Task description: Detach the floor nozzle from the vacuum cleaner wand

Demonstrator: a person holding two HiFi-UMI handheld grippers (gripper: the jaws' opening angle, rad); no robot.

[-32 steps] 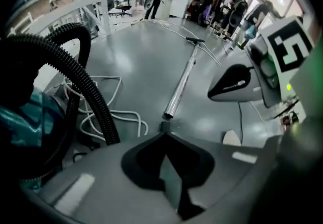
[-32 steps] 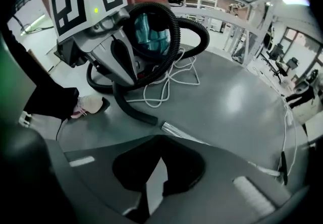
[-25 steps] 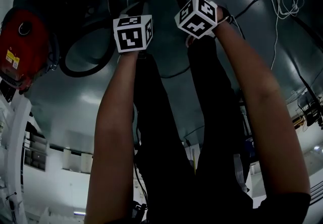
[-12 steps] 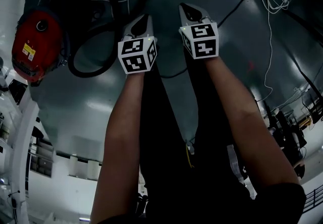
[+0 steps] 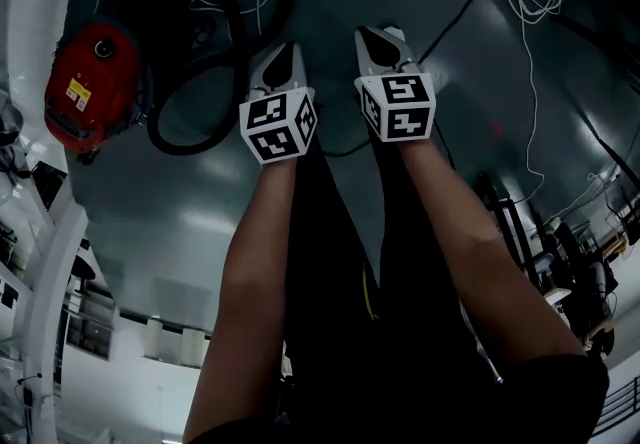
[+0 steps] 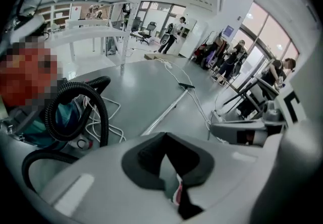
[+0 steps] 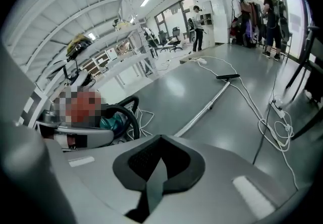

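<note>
Both tools hang high over the floor, side by side and well clear of everything. The left gripper (image 5: 279,60) has its jaws pressed together with nothing between them, and the right gripper (image 5: 383,45) is the same. The wand (image 7: 202,109) lies flat on the floor, running away from the red vacuum cleaner (image 5: 95,82) and its looped black hose (image 6: 103,117) toward the far side of the floor. The floor nozzle (image 7: 228,76) sits at the wand's far end, square across it. From here the joint is too small to show whether the nozzle is seated in the tube or only lies against it. That fits either a joined wand waiting to be worked on or a freed nozzle laid back at the tube's mouth. If the joint is locked, I judge a good separation needs one set of jaws spread and closed round the tube just short of the nozzle. The other would grip the nozzle's neck and pull straight along the tube rather than bending. A white cable (image 5: 531,82) lies on the floor right of the wand and could snag.
</note>
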